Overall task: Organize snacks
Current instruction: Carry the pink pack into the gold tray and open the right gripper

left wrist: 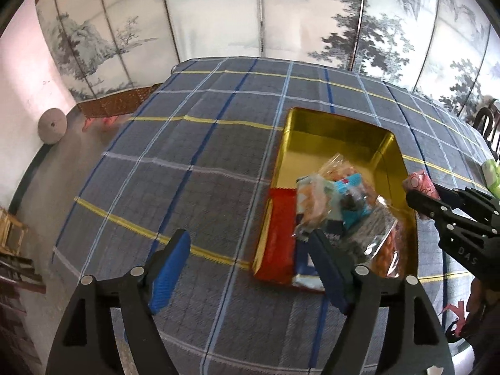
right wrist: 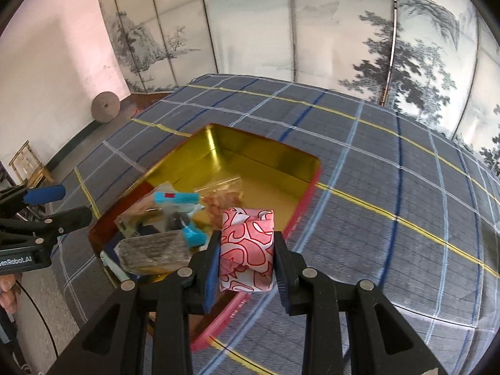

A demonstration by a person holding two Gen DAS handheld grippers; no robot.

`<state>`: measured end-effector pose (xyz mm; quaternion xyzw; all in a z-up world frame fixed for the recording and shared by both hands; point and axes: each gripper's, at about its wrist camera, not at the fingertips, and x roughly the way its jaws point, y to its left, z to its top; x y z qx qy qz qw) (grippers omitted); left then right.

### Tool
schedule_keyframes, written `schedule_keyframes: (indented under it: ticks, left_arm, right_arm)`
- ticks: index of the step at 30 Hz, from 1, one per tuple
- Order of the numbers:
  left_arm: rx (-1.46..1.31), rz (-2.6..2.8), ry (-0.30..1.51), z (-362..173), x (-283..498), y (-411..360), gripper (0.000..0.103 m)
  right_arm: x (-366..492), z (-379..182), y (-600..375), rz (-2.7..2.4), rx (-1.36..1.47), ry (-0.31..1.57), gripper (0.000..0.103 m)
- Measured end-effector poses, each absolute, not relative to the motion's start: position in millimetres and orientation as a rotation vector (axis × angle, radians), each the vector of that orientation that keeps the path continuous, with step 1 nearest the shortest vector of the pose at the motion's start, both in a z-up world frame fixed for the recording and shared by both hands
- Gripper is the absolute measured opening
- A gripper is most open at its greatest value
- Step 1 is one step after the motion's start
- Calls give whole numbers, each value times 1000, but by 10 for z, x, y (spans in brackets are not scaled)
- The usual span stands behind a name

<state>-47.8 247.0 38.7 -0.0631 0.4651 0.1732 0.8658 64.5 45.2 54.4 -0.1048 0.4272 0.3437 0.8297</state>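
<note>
Two tongs — left tongs (left wrist: 250, 265) apart, empty; right tongs (right wrist: 247, 250) clamped on pink packet (right wrist: 247, 247) — above tin (right wrist: 265, 156).

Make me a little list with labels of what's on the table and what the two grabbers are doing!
table cover: grey checked cloth with blue, white and yellow lines
box: open gold metal tin, far half bare
inside box: red flat packet, blue-wrapped snack, clear bags of snacks, piled at the near end
left gripper: open, holding nothing
right gripper: shut on pink patterned wrapped snack, by the tin's near rim
</note>
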Motion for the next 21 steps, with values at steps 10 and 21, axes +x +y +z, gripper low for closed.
schedule_keyframes:
  ticks: [10, 21]
  left_arm:
    - [-138, 407, 988, 370, -661, 2567, 81]
    - [-149, 441, 1001, 371, -784, 2618, 82]
  right_arm:
    - [552, 483, 729, 740, -282, 907, 31]
    - [609, 370, 839, 692, -276, 942, 31]
